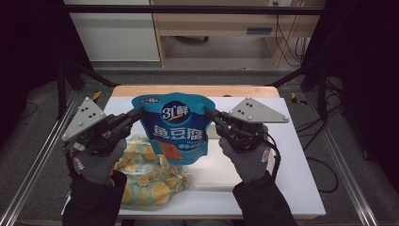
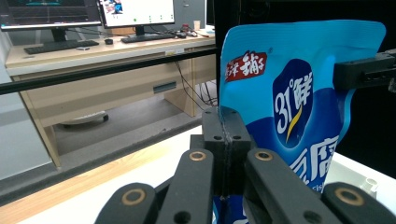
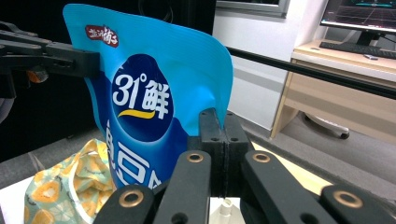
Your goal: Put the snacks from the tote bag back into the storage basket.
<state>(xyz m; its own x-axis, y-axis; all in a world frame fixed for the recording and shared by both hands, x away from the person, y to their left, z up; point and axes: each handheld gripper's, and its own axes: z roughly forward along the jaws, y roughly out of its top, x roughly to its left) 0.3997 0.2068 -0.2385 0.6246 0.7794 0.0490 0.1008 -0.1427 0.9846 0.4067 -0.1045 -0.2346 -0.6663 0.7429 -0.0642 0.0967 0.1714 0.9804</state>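
High view: blue snack pouch (image 1: 178, 127) is held upright above bench centre, its side edges clamped by jaws of left gripper (image 1: 138, 114) & right gripper (image 1: 210, 114); orange-print bag (image 1: 146, 181) lies near front-left edge.

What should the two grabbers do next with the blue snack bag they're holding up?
Probably carry the blue snack bag over to the orange-print cloth bag and lower it there. The left gripper and right gripper each pinch a side edge, so the pouch hangs upright above the table, with the cloth bag lying just below and left.
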